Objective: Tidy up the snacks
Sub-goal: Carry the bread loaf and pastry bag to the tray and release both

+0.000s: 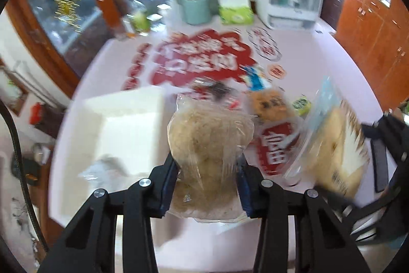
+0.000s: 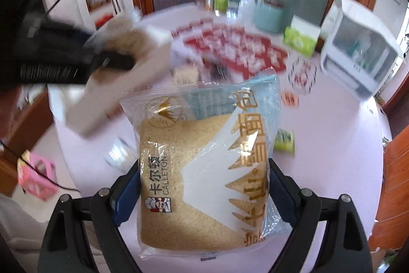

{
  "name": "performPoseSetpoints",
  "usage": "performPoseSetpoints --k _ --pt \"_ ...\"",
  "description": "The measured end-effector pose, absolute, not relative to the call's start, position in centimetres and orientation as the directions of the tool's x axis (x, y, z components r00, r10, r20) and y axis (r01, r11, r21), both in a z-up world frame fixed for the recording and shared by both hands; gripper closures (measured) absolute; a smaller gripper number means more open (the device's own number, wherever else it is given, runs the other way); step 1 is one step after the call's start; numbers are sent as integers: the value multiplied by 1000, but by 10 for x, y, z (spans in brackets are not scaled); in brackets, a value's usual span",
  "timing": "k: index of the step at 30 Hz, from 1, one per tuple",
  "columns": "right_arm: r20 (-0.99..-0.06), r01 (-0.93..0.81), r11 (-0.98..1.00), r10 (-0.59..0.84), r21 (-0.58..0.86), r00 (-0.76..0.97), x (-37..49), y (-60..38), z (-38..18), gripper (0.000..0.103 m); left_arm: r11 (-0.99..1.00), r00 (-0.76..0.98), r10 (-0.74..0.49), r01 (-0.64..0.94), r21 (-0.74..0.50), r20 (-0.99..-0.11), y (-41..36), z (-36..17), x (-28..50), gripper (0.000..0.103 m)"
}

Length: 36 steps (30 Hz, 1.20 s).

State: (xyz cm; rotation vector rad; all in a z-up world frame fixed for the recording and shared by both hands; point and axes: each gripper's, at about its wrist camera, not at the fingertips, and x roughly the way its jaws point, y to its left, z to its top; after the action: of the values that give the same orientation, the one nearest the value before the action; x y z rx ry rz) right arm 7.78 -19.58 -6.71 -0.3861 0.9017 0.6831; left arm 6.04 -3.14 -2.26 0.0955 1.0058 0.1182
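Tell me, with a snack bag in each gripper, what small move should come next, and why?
Probably carry the left gripper with its clear bag of brownish snack over the white box just to its left and lower it in. The right gripper also holds a packaged bread, so it can follow.

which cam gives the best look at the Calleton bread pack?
Right wrist view. The Calleton bread pack fills the centre, sharp, with its print readable, held in the right claw. The left wrist view shows it only at the right edge, blurred and partly cut off, its print unreadable.
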Motion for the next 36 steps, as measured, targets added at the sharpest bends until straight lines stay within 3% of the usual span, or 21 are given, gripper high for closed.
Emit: performPoseSetpoints --k 6,12,15,18,28,29,31,32,33,36 --pt "-748 -670 742 434 -21 503 73 -140 -20 14 972 571 231 -162 167 -788 53 3 22 62" --pt "-666 -608 793 476 42 575 60 -53 2 13 960 590 277 -153 233 -758 146 7 5 62" --pt "-676 -543 833 459 103 576 64 -3 2 13 953 589 302 -162 257 -750 194 2 0 62" --pt "-698 -492 859 439 141 566 65 34 -7 13 964 547 264 -135 227 -794 233 -17 2 62" --pt "-778 -363 926 301 100 552 70 93 -34 12 984 520 159 -18 175 -839 250 -58 14 61" --pt "-778 -359 929 293 93 556 73 96 -34 11 983 529 161 -13 182 -833 250 -58 13 59" --pt "-781 -361 929 283 79 557 79 103 -34 10 978 537 179 -8 208 -824 246 -58 15 37" --pt "-786 -364 928 285 82 549 83 106 -35 10 976 537 189 -12 217 -822 244 -57 17 17" --pt "-793 -361 928 286 90 538 86 108 -36 9 975 541 194 -15 221 -819 243 -55 17 9" --pt "-793 -360 925 306 117 527 87 110 -35 8 974 577 176 16 227 -797 237 -47 12 8"
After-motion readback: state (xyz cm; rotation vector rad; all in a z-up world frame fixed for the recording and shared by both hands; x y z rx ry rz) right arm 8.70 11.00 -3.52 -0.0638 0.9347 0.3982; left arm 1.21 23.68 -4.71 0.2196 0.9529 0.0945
